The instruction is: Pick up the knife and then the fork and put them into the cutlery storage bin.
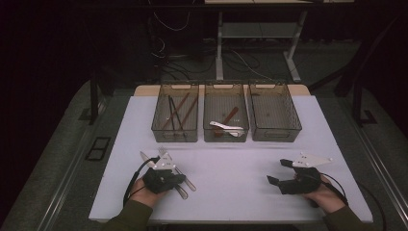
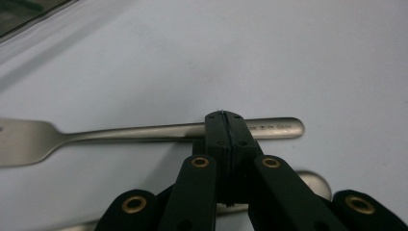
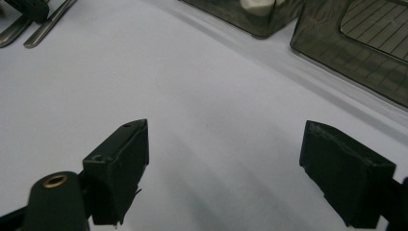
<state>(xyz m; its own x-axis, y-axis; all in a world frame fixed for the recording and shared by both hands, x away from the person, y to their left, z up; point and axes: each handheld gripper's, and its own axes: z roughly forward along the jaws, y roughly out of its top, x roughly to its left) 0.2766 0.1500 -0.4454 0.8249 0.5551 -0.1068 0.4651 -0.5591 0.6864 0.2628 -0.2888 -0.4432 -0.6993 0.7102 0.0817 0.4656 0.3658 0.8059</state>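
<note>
A metal fork (image 2: pixel 144 132) lies flat on the white table, its tines toward the left of the left gripper view. My left gripper (image 2: pixel 225 127) is shut, pads pressed together, and its tips sit right at the fork's handle; nothing shows between the pads. A second metal utensil handle (image 2: pixel 315 183) lies just behind the jaws. In the high view the left gripper (image 1: pixel 179 178) rests at the table's front left over these utensils (image 1: pixel 186 184). My right gripper (image 1: pixel 277 171) stands open at the front right, and nothing lies between its jaws (image 3: pixel 221 178) but bare table.
Three translucent bins stand in a row at the back. The left bin (image 1: pixel 155 126) holds long dark and brown sticks. The middle bin (image 1: pixel 226 137) holds a white spoon and a brown piece. The right bin (image 1: pixel 294 122) looks empty. The table's front edge (image 1: pixel 231 220) is close to both hands.
</note>
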